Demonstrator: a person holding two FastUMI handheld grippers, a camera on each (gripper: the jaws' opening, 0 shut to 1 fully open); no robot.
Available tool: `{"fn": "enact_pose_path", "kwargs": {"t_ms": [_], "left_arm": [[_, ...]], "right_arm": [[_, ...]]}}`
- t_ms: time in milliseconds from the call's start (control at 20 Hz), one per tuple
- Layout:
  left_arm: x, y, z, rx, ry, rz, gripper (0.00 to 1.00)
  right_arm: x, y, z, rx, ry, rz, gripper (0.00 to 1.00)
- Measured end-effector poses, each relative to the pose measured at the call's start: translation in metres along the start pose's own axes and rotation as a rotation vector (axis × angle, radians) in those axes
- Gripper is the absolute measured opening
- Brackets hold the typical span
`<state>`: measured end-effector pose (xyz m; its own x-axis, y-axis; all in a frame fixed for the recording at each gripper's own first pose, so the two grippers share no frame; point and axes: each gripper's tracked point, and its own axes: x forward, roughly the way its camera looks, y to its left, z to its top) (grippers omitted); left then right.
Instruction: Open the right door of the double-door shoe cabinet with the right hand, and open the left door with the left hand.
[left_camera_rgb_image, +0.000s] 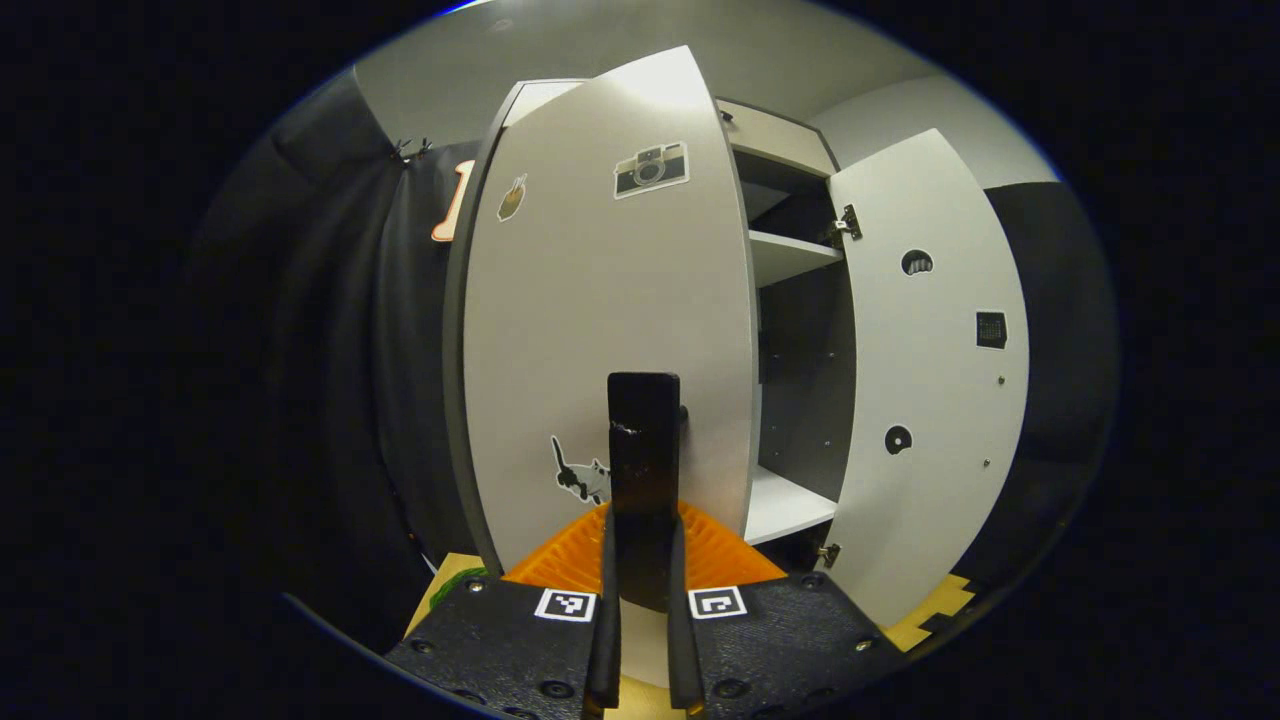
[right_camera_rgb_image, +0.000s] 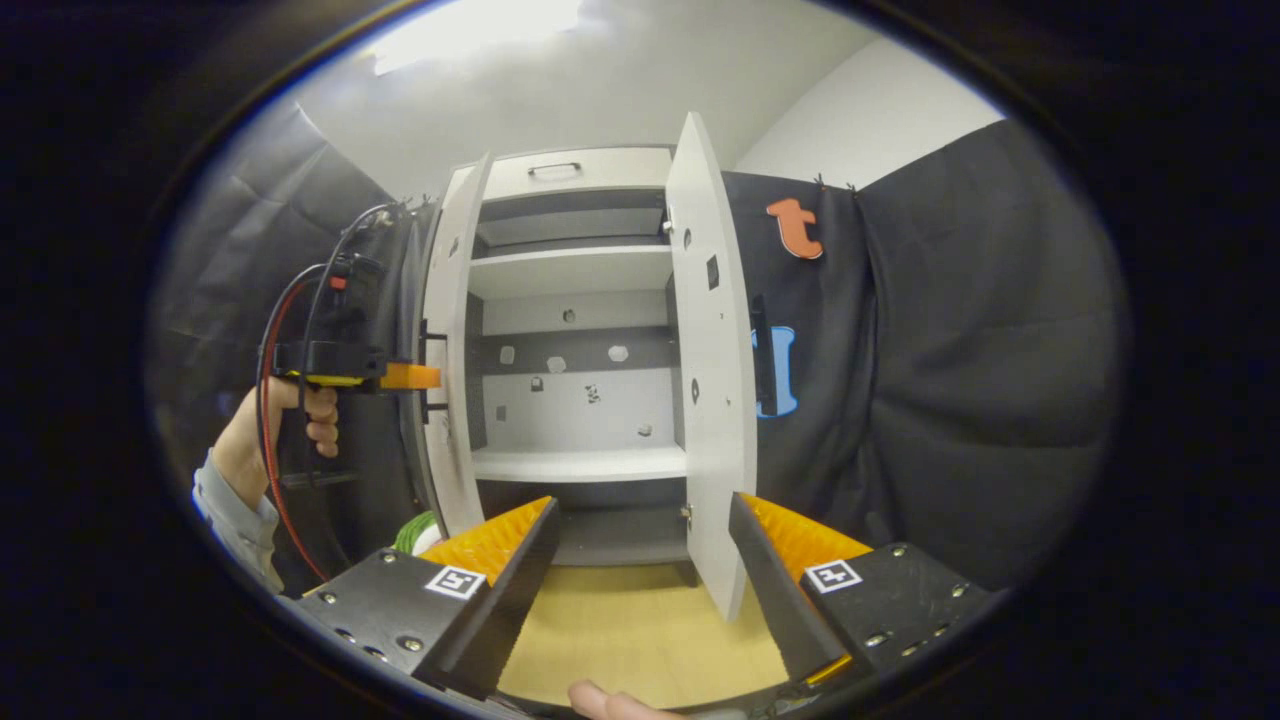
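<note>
The white shoe cabinet (right_camera_rgb_image: 575, 260) stands with both doors swung out, showing bare shelves. My left gripper (left_camera_rgb_image: 645, 520) is shut on the black vertical handle (left_camera_rgb_image: 645, 430) of the left door (left_camera_rgb_image: 600, 320), which carries stickers. In the right gripper view that left gripper (right_camera_rgb_image: 410, 377) is held by a hand (right_camera_rgb_image: 300, 410) against the left door (right_camera_rgb_image: 450, 350). The right door (right_camera_rgb_image: 712, 380) hangs wide open, its black handle (right_camera_rgb_image: 762, 355) on the outer side. My right gripper (right_camera_rgb_image: 642, 505) is open in front of the cabinet, touching nothing. The right door (left_camera_rgb_image: 930, 370) shows its inner face in the left gripper view.
Black cloth walls (right_camera_rgb_image: 950, 380) flank the cabinet on both sides. A tan wooden floor (right_camera_rgb_image: 640, 630) lies before it. Something green (right_camera_rgb_image: 420, 530) sits low beside the left door. A drawer with a handle (right_camera_rgb_image: 555, 168) tops the cabinet. A fingertip (right_camera_rgb_image: 600, 700) shows at the bottom edge.
</note>
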<state>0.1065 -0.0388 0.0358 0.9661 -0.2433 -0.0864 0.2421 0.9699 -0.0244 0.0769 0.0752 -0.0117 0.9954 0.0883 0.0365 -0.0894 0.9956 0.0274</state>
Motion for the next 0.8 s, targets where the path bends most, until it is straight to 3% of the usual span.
{"fn": "enact_pose_path", "kwargs": {"t_ms": [300, 600, 800], "left_arm": [[-0.037, 0.043, 0.0, 0.034, 0.002, 0.056, 0.19], [-0.061, 0.086, 0.0, 0.047, -0.003, 0.132, 0.12], [-0.066, 0.107, 0.001, 0.055, -0.011, 0.144, 0.08]], "right_arm": [[-0.002, 0.006, -0.007, 0.004, 0.008, 0.012, 1.0], [0.001, 0.025, -0.01, -0.001, 0.011, 0.026, 1.0], [0.0, 0.033, -0.014, -0.033, 0.017, 0.021, 1.0]]}}
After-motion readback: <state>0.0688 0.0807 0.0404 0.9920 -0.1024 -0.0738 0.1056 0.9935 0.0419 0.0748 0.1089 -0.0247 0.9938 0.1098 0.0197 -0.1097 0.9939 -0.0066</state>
